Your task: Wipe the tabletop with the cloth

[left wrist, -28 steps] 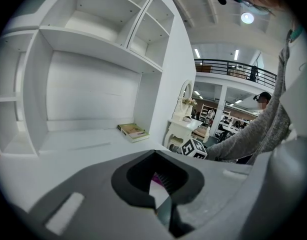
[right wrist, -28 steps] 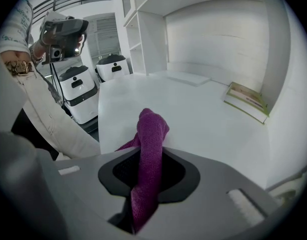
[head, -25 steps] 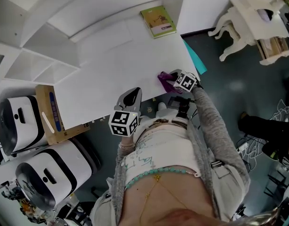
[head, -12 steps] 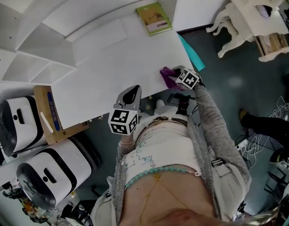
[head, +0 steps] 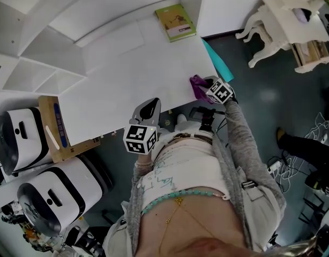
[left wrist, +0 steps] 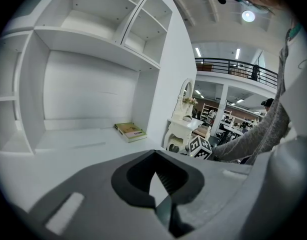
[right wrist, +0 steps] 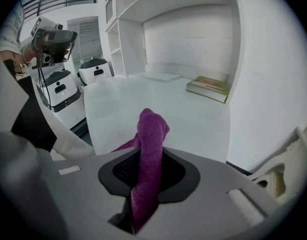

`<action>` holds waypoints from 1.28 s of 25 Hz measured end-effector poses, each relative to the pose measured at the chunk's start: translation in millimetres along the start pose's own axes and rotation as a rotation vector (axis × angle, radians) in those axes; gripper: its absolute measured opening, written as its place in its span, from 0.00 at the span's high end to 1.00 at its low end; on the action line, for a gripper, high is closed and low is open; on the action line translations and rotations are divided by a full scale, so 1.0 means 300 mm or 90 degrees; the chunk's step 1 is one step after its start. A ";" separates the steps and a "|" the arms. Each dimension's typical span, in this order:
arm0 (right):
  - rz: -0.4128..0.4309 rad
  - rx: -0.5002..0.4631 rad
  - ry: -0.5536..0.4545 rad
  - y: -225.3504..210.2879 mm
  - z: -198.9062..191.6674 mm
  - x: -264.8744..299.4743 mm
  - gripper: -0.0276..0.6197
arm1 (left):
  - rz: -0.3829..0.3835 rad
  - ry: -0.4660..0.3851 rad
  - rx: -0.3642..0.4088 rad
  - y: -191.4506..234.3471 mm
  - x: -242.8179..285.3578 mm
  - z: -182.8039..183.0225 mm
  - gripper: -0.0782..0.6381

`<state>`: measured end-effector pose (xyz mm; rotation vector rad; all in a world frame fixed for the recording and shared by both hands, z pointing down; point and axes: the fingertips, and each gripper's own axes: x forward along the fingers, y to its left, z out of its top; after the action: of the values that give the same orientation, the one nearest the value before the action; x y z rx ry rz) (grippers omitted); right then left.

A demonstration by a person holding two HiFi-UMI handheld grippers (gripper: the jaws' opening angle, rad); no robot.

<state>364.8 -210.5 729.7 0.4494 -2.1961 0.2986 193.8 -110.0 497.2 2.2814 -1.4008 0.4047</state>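
Observation:
The purple cloth lies bunched on the white tabletop near its front right corner. My right gripper is shut on it, at the table's front edge. In the right gripper view the cloth sticks up out of the closed jaws of the right gripper, with the tabletop beyond. My left gripper hovers at the front edge further left, apart from the cloth. In the left gripper view the left gripper is shut with nothing in it.
A green book lies at the table's back right, against a white wall panel. White shelves stand at the left. A cardboard box and white machines sit on the floor left; a white ornate dresser stands right.
My right gripper has slid the purple cloth a little to the right along the table's front edge, toward the corner. The left gripper has stayed in place.

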 end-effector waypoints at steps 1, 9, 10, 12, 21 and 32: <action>-0.005 0.006 0.000 -0.010 -0.008 -0.004 0.81 | 0.000 0.000 0.000 0.001 0.002 0.000 0.89; -0.043 0.053 -0.004 -0.071 -0.077 -0.053 0.81 | -0.001 -0.002 -0.001 -0.006 0.013 0.000 0.89; -0.047 0.060 -0.005 -0.080 -0.085 -0.060 0.81 | -0.001 -0.002 -0.001 -0.007 0.015 0.001 0.89; -0.056 0.070 -0.005 -0.098 -0.103 -0.074 0.81 | -0.002 -0.003 -0.001 -0.010 0.017 0.003 0.89; -0.112 0.122 -0.011 -0.172 -0.196 -0.147 0.81 | 0.003 -0.003 -0.009 -0.004 0.014 -0.006 0.89; -0.230 0.157 0.016 -0.240 -0.252 -0.223 0.81 | 0.036 -0.012 -0.025 0.074 -0.043 -0.015 0.89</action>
<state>486.5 -233.9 726.8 0.9581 -2.0136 0.3757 168.0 -106.8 499.9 2.2241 -1.4714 0.3701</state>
